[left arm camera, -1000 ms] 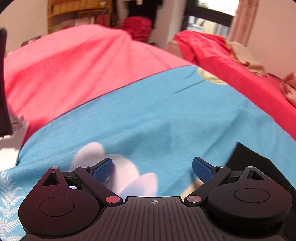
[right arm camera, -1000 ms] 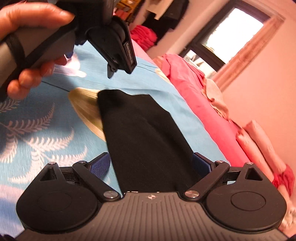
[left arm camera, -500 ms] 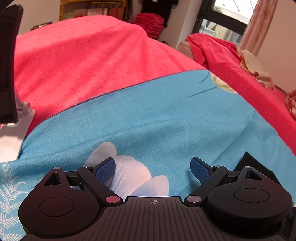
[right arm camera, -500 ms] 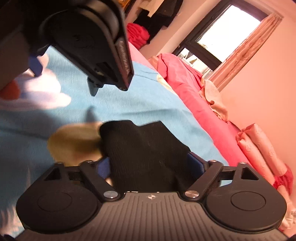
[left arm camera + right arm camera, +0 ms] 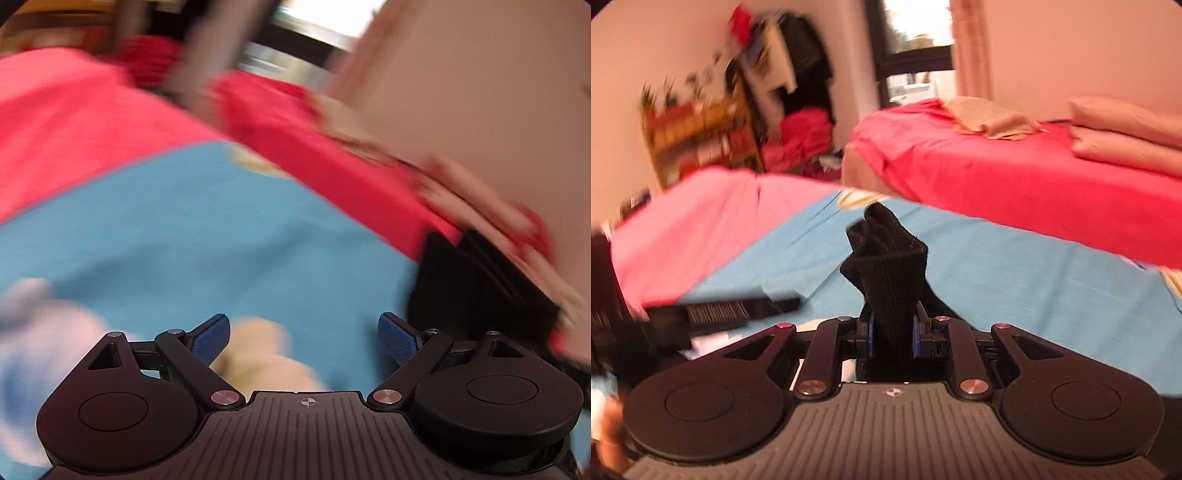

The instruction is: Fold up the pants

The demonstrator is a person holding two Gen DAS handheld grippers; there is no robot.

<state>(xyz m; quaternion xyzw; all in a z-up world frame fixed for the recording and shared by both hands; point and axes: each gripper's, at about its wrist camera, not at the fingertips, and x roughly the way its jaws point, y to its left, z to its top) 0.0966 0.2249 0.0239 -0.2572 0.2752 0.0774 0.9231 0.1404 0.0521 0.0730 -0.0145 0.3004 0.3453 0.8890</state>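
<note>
The black pants (image 5: 886, 258) are pinched between the blue pads of my right gripper (image 5: 891, 334), which is shut on a bunched fold that sticks up above the blue sheet (image 5: 1015, 266). In the blurred left wrist view more black pants fabric (image 5: 476, 284) lies at the right, beyond my left gripper (image 5: 304, 338). That gripper is open and empty over the blue sheet (image 5: 184, 229). The left gripper's body (image 5: 713, 314) shows at the left of the right wrist view.
A pink-red blanket (image 5: 701, 221) covers the far part of the bed. A second bed (image 5: 1015, 177) with a red cover, a beige cloth and pillows stands at the right. A shelf (image 5: 698, 140) and hanging clothes are at the back wall.
My right gripper has closed on the black pants and lifted a bunch of them. My left gripper has swung right, so its view is blurred and shows more of the pants.
</note>
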